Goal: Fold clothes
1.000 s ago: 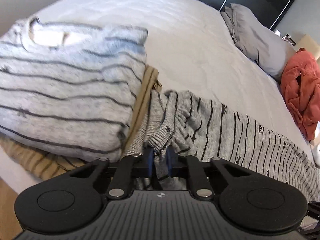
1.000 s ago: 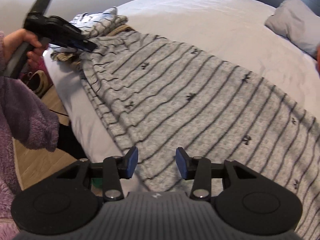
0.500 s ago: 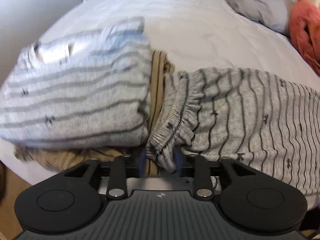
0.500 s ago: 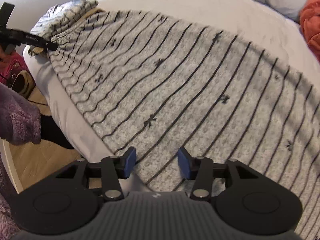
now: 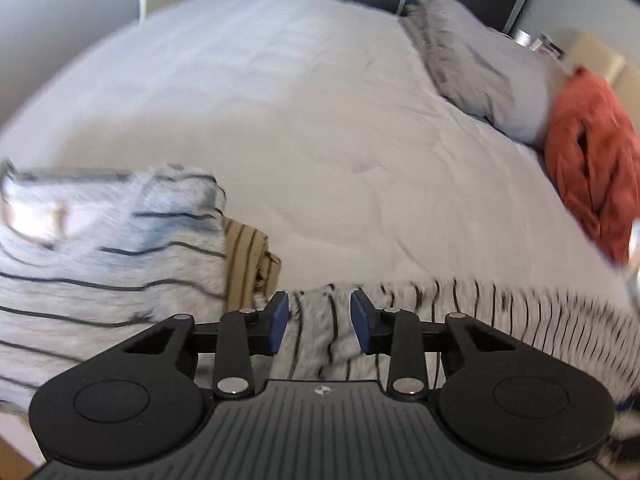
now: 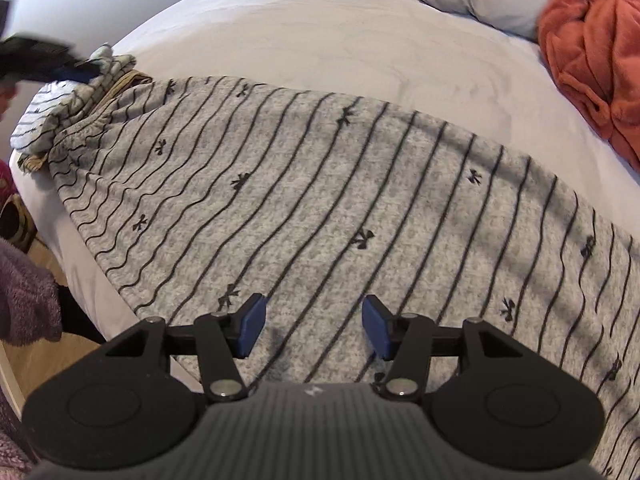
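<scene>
While the grey black-striped knit garment (image 6: 360,200) lies flat on the white bed (image 5: 320,120), both the left gripper (image 5: 319,322) and the right gripper (image 6: 314,326) hover above it, jaws apart.

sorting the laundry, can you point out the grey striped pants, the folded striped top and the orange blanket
grey striped pants (image 6: 320,208), right wrist view, middle of the spread fabric
folded striped top (image 5: 120,264), left wrist view, its upper face
orange blanket (image 6: 592,40), right wrist view, centre of the bunched heap
</scene>
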`<move>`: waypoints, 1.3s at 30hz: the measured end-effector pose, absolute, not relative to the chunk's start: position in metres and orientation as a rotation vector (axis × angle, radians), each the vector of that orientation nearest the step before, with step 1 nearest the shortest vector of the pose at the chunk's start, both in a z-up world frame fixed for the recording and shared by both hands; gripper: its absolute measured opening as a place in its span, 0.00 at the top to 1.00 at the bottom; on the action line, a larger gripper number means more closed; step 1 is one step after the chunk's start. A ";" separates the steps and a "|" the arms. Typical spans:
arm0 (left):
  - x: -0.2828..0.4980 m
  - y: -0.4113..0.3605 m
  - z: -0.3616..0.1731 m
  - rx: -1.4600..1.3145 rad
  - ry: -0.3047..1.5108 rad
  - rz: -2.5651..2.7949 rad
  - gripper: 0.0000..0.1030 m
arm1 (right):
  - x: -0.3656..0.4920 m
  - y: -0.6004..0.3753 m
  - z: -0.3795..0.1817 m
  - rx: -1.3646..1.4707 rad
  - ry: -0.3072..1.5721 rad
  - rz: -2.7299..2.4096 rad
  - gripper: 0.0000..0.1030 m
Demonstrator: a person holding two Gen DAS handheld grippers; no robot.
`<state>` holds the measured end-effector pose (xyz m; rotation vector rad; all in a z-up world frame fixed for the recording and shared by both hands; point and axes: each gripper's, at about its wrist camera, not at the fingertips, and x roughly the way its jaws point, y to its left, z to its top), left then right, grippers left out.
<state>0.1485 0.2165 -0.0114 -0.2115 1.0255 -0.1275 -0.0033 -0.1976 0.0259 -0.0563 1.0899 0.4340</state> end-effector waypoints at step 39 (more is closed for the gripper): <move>0.161 0.217 -0.019 -0.197 0.953 -0.100 0.88 | 0.012 -0.217 0.014 -0.010 1.082 0.343 0.40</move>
